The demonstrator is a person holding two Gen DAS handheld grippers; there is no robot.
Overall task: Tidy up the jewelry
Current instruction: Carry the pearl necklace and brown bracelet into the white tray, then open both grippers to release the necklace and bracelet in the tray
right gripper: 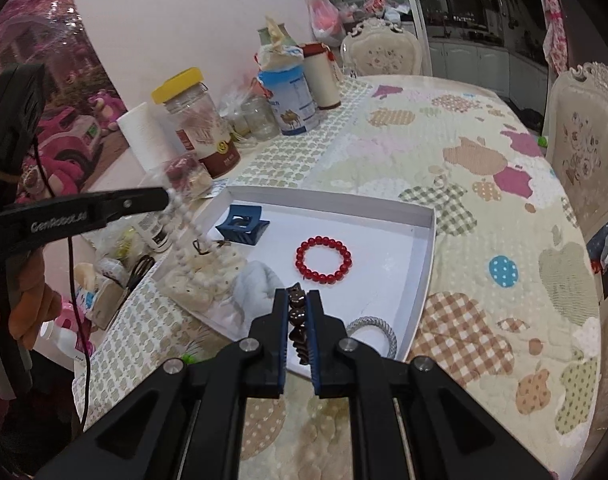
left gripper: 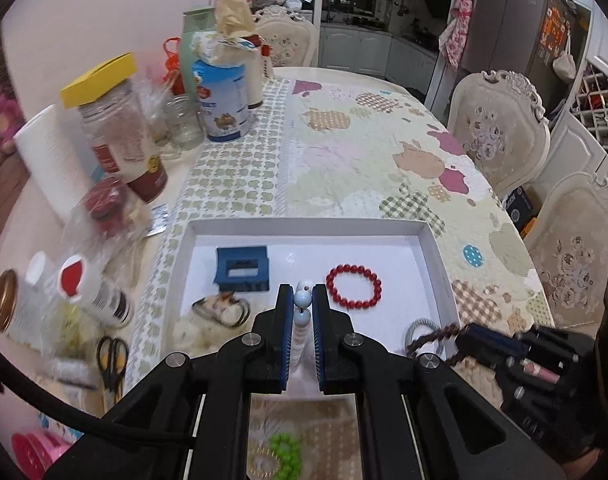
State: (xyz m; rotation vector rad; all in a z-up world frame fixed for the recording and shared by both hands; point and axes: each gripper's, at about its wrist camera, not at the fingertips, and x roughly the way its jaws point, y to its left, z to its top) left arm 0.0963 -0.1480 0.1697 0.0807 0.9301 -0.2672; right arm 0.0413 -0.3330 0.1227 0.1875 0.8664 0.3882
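Closest to the left wrist camera, the left gripper (left gripper: 302,300) had its jaws nearly closed on a strand of white beads (left gripper: 302,298), which in the right wrist view hung in a loop from its tip down toward the near left corner of the white tray (right gripper: 425,240). The right gripper (right gripper: 298,300) was likewise clamped almost shut on a dark brown beaded bracelet (right gripper: 297,312), held above the tray's near edge. Already lying in the tray were a red bead bracelet (right gripper: 323,260), a blue hair claw (right gripper: 242,224), a silver mesh bangle (right gripper: 379,330) at the near edge and some pale fabric pieces. A green bead bracelet (left gripper: 286,454) was on the tablecloth short of the tray. Judging by this, the step in hand was carrying both strands over the tray to set them down. The next move would call for lowering each over a bare patch of the tray floor, clear of the red bracelet, then opening the jaws.
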